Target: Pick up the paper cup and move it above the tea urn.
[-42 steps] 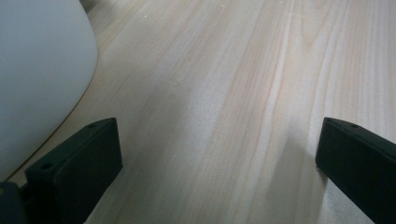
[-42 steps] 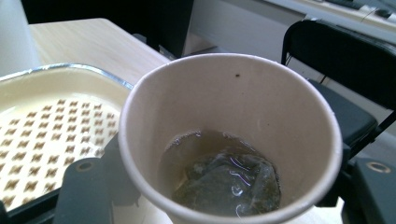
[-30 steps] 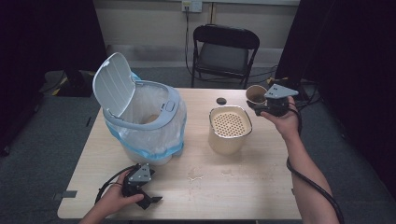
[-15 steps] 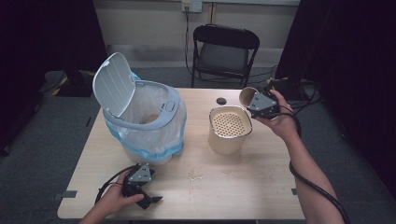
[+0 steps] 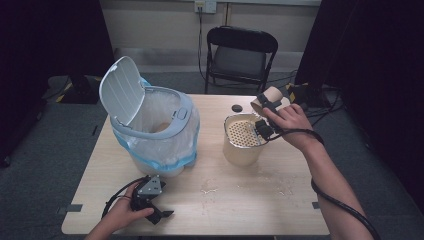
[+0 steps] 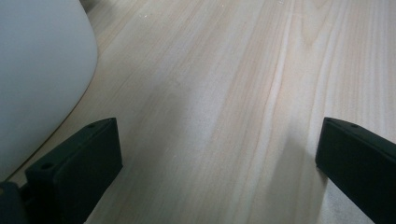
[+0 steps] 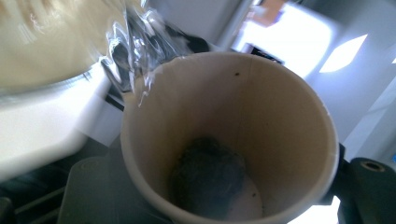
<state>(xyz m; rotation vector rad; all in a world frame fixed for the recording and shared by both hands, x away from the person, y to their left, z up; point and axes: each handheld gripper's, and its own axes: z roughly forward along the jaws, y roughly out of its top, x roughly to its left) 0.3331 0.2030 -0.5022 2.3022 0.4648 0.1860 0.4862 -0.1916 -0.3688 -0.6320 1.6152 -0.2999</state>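
My right gripper (image 5: 266, 107) is up above the far right of the table, shut on a brown paper cup (image 5: 272, 94) that lies tipped on its side. In the right gripper view the cup (image 7: 261, 107) sits between the jaws, with a dark wet clump (image 7: 210, 172) at its bottom. Just below and left of the cup stands a beige pot (image 5: 240, 152) with a perforated insert (image 5: 242, 132). My left gripper (image 5: 161, 214) rests on the table's near edge, open with nothing in it. Its jaws stand wide apart over bare wood (image 6: 210, 116).
A white bin (image 5: 155, 127) with a clear bag liner and a raised lid (image 5: 120, 92) stands at centre left; its base (image 6: 37, 70) shows beside my left gripper. A small black disc (image 5: 236, 107) lies behind the pot. A black folding chair (image 5: 240, 55) stands beyond the table.
My right hand has rolled and shifted slightly left, tipping the cup from near upright onto its side above the pot's far rim. The left gripper has not moved.
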